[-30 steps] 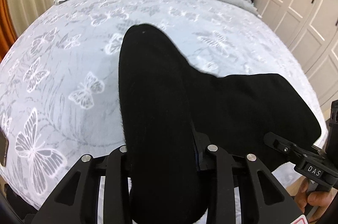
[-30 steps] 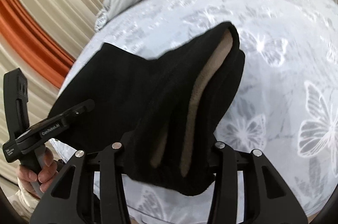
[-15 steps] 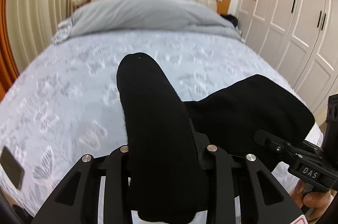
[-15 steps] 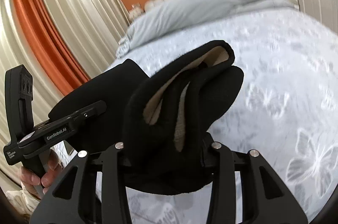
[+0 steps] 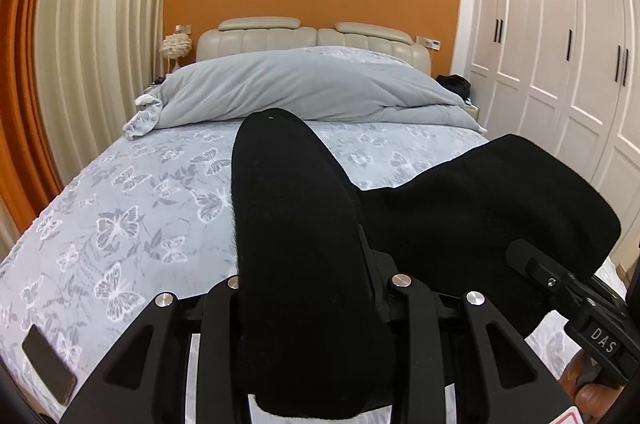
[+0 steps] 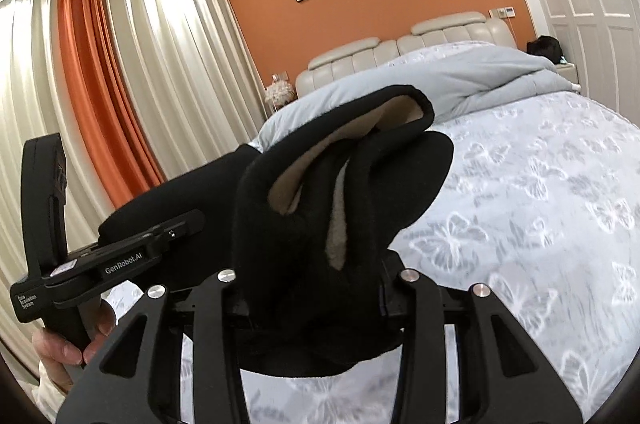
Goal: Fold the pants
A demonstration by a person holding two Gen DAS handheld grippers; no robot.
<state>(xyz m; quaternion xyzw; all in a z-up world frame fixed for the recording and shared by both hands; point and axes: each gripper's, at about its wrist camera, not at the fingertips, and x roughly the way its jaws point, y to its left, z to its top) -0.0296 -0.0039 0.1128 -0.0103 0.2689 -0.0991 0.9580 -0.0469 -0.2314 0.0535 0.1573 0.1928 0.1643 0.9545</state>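
Up high, pants (image 5: 304,244) between both jaws.

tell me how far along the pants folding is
Done: both grippers have pinched the black pants, the left gripper and the right gripper each shut on fabric. In hand: the pants hang lifted above the butterfly bedspread. Left: laying them flat and making every fold; no finished fold shows.
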